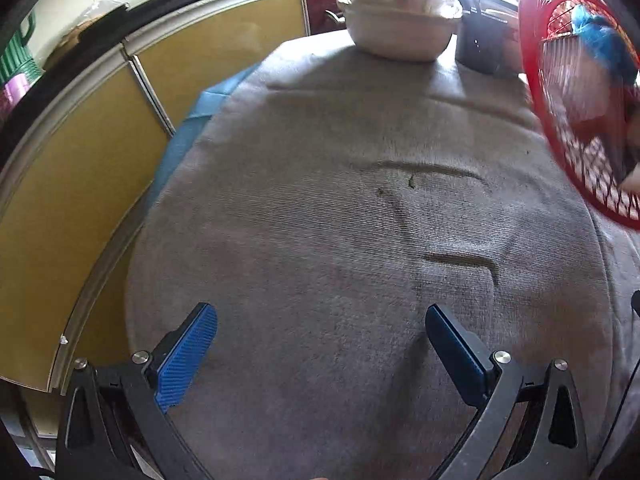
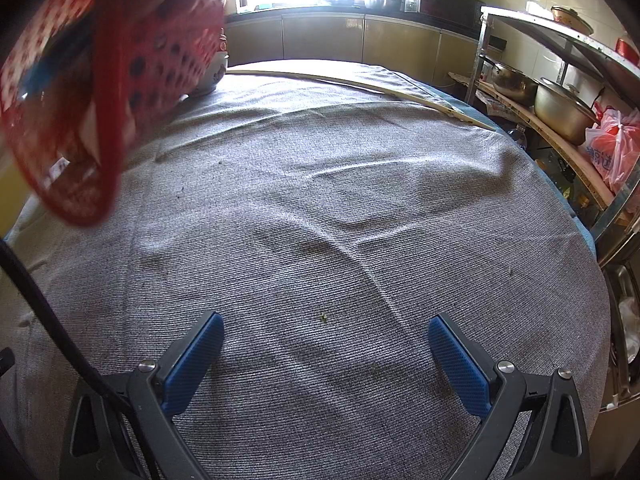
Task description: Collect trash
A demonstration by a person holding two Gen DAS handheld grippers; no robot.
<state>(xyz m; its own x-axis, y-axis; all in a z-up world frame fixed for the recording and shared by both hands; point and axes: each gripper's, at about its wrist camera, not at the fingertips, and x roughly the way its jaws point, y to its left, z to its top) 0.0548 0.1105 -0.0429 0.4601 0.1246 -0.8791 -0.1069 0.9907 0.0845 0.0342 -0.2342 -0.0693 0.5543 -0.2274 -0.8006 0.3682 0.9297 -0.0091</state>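
A red mesh basket point(image 1: 580, 92) hangs tilted above the grey-clothed table point(image 1: 320, 240) at the right, with a blue bag point(image 1: 604, 44) and pale wrappers inside. It also shows blurred at the upper left of the right wrist view point(image 2: 100, 92). What holds it is hidden. My left gripper point(image 1: 320, 344) is open and empty above the cloth. My right gripper point(image 2: 326, 354) is open and empty above the cloth. Small green crumbs lie on the cloth point(image 1: 411, 181) point(image 2: 323, 317).
A white lidded pot point(image 1: 400, 20) and a dark container point(image 1: 486, 44) stand at the table's far edge. Yellow cabinets point(image 1: 80, 184) run along the left. A metal shelf with pots point(image 2: 560, 108) and a red plastic bag point(image 2: 612, 148) stands to the right. A long pale stick point(image 2: 360, 80) lies across the far cloth.
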